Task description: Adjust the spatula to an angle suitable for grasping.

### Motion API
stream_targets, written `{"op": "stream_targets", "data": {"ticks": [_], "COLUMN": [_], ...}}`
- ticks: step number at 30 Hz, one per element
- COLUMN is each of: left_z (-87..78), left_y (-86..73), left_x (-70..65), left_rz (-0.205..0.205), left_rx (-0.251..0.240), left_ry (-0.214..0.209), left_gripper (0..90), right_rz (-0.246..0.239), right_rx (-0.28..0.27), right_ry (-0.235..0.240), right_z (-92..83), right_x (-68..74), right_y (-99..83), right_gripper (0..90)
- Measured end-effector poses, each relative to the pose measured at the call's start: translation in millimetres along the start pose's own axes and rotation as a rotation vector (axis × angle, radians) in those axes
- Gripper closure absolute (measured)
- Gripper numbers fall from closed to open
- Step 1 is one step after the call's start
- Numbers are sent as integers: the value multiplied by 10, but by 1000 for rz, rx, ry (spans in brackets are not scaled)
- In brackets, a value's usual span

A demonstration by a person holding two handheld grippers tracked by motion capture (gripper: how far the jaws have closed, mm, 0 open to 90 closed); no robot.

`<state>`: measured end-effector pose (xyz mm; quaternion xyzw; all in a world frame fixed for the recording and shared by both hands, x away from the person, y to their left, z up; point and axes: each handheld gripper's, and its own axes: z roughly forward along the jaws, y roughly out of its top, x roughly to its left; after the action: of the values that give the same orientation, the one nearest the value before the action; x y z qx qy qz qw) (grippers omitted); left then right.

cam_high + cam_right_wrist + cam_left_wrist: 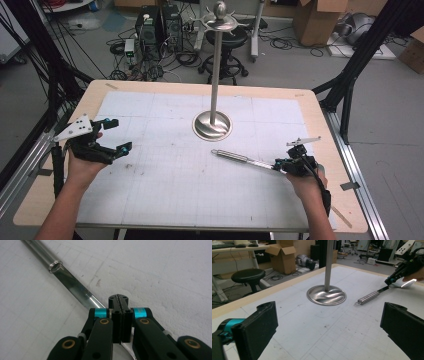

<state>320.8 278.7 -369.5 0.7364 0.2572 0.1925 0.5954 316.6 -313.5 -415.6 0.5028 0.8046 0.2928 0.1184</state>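
Overhead, the left gripper [114, 135] hung released at the tabletop's [310, 107] left edge, while the right gripper [280, 163] clenched a steel utensil [242, 159] lying near the metal stand [213, 122]. From the left gripper view, the utensil's handle lay flat beside the stand's base. From the right gripper view, the jaws pinched the utensil's flat blade.

One steel utensil [243, 159] pinched in my right gripper [280, 165], one metal stand [213, 124] on the one table [200, 90], my two grippers counting the left gripper [114, 135], one black stool [223, 55] and two cardboard boxes [320, 20] behind.
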Motion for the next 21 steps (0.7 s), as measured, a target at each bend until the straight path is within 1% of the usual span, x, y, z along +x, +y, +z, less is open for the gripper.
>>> {"op": "stream_targets", "data": {"ticks": [4,7,9,10,11,13,14,17,18,19,21], "left_z": [0,4,6,7,8,11,11,0,-4,-9,-22], "left_y": [0,1,2,2,1,-1,-2,4,6,9,15], "left_x": [-1,-8,-9,-9,-7,-4,-4,-5,-7,-9,-9], "left_rz": [-1,-2,0,0,0,0,0,-1,-3,-4,-3], "left_rx": [-1,1,1,1,1,2,3,-6,-11,-15,-21], "left_ry": [0,-2,-3,-3,-4,-4,-3,-5,-7,-7,-9], "left_gripper": [18,18,18,18,18,18,18,18,18,18,18], "right_rz": [-12,-19,-19,-16,-19,-19,-22,-44,-55,-65,-93], "right_rx": [17,18,10,-5,-21,-65,-102,-176,-224,-248,-322], "right_ry": [3,4,10,9,9,17,40,83,99,103,120], "right_z": [-15,-16,-20,-31,-47,-95,-131,-204,-247,-270,-334], "right_x": [34,36,21,17,7,-8,-14,-12,-1,3,16], "right_y": [-8,-6,-9,-10,-8,2,9,26,39,46,57], "right_gripper": [900,899,888,851,835,761,725,647,606,584,529]}}
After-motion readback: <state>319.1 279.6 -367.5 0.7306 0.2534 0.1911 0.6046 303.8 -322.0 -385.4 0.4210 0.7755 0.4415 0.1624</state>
